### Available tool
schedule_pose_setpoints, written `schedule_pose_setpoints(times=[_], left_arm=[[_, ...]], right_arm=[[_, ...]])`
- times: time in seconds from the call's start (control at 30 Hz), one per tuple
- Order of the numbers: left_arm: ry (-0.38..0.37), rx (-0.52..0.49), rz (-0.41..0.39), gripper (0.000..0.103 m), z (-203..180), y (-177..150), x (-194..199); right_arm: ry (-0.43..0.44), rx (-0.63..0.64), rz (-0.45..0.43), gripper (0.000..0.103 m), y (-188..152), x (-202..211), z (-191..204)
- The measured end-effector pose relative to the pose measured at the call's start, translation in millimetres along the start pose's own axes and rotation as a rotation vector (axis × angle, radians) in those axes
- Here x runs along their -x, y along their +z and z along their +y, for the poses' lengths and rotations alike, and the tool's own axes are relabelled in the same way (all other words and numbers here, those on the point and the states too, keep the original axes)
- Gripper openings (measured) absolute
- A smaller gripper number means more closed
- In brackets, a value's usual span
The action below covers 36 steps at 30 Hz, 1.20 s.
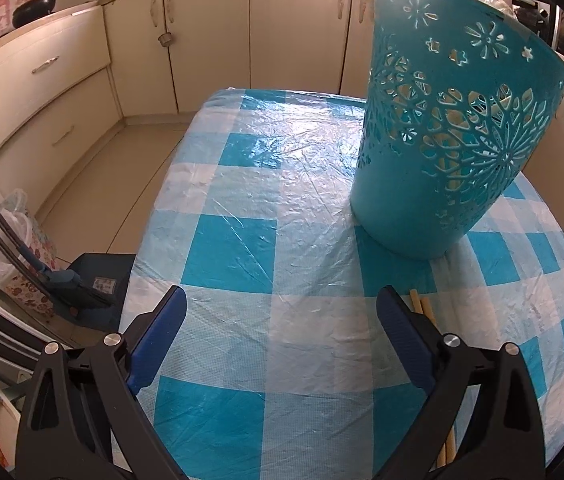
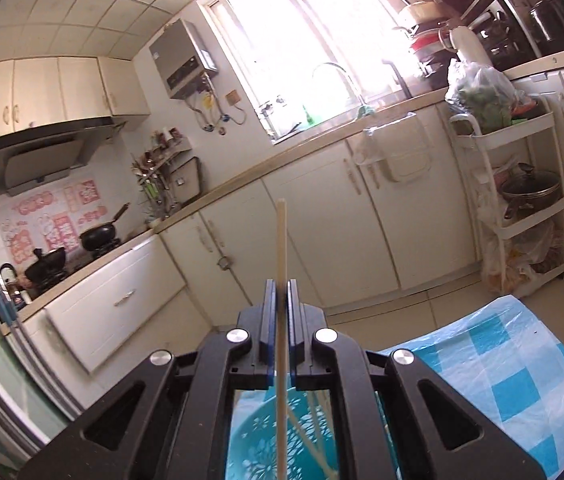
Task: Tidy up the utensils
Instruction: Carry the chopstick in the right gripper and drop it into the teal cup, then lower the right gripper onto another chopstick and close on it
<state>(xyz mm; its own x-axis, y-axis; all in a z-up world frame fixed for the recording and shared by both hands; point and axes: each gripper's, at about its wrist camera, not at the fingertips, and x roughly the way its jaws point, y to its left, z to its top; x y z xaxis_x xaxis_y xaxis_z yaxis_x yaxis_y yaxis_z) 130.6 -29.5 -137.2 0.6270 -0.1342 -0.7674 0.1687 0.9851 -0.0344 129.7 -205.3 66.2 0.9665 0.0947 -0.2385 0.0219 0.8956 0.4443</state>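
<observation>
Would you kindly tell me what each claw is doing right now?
Left claw: open, holding nothing.
Right claw: shut on a thin pale wooden chopstick.

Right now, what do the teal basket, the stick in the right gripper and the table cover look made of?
Teal basket: moulded plastic, matte, with cut-out flower patterns. Stick: pale bamboo or wood, unpainted, likely a chopstick. Table cover: thin glossy plastic sheet, judging by its creases and glare.

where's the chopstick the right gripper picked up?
Right wrist view: the chopstick stands clamped between the right gripper pads, centre frame, directly over the teal basket.
</observation>
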Motion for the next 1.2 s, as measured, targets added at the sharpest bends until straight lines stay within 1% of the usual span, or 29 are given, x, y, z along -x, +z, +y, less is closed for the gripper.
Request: schedule_pose_setpoints(times=[0.13,0.43,0.67,0.77,0.83,0.87,0.9,1.0,1.1,1.17,1.2], left_arm=[[-0.004,0.004,-0.004,0.092,0.6,-0.1,0.8],[-0.001,0.008,-0.001,0.092,1.7,0.1,0.1],[-0.001,0.008,-0.001,0.092,2.5,0.2,-0.1],[-0.001,0.013,-0.002,0.092,3.9,-1.0,1.0],[-0.001,0.017,-0.002,0.092,4.8,-1.8,1.6],[-0.001,0.019,-0.002,0.092,5.5,-2.0,2.0],[-0.002,0.021,-0.003,0.092,5.8,-2.2,2.1],[-0.003,0.032,-0.005,0.092,8.2,-2.0,2.4],[-0.007,0.061,-0.012,0.092,12.9,-1.4,2.6],[-0.010,0.085,-0.015,0.092,16.3,-1.6,2.9],[-0.012,0.097,-0.017,0.092,18.3,-1.7,2.9]], right_arm=[[-0.033,0.017,0.018,0.006,-10.1,-4.6,0.6],[-0.012,0.063,0.039,0.007,-18.5,7.9,10.4],[0.016,0.097,0.029,0.018,-22.6,35.7,17.1],[0.031,0.126,0.025,0.025,-29.1,58.8,20.9],[0.031,0.148,0.035,0.028,-37.8,75.6,21.1],[0.025,0.160,0.046,0.031,-44.3,84.3,20.1],[0.016,0.170,0.064,0.035,-52.4,92.3,18.2],[-0.018,0.191,0.150,0.040,-81.3,107.9,8.0],[-0.077,0.214,0.323,0.040,-125.5,109.6,-7.1],[-0.103,0.216,0.441,0.039,-150.3,103.0,-17.2],[-0.107,0.211,0.492,0.036,-160.8,98.9,-21.6]])
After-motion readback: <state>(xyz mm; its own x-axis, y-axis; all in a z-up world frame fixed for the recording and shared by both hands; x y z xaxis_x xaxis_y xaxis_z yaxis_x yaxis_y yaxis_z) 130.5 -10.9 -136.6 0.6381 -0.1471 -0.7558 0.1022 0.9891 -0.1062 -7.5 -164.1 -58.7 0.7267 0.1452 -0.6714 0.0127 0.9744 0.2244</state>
